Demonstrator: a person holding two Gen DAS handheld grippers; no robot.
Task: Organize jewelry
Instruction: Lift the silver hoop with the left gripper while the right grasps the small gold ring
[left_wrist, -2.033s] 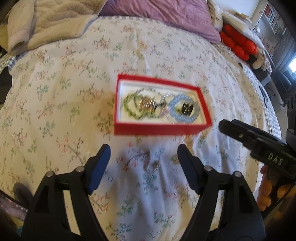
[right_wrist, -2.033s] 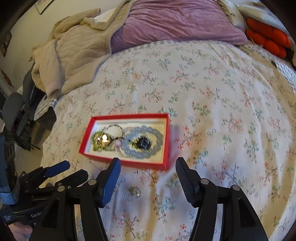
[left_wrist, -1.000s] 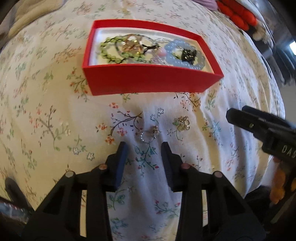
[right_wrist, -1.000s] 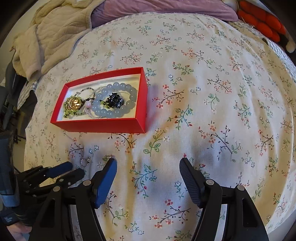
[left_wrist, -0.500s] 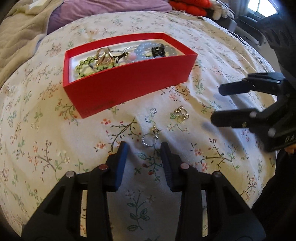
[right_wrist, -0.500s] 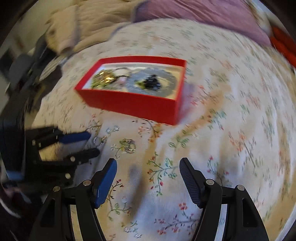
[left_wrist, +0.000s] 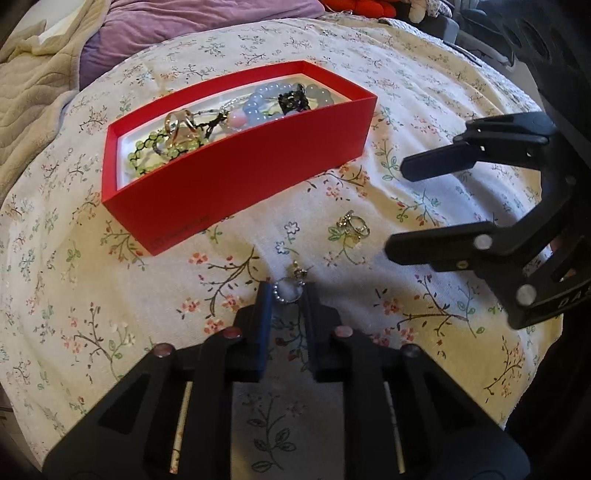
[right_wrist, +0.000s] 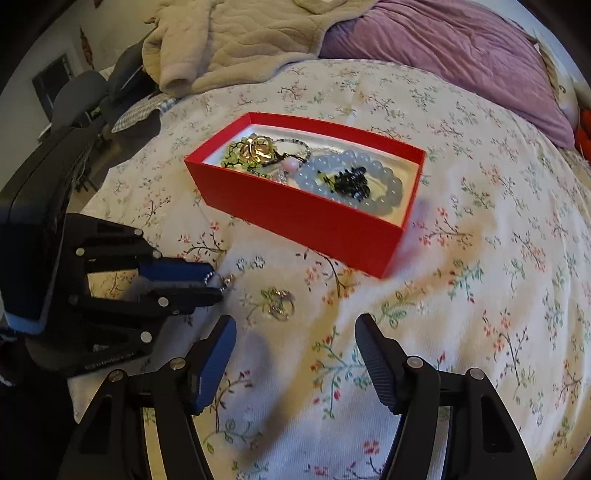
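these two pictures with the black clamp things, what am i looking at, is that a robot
No robot: a person holds a pinching tool in each hand, with a camera on each looking along its fingers. One picture is from the left tool, the other from the right tool; each also shows the other tool at its edge. Below is a flowered bedspread with a red box holding beaded bracelets and other jewelry. Two small pieces lie loose beside the box. The left tool is closing around a small beaded ring, which sits between its fingers. The right tool holds nothing, with a gold ring just ahead.
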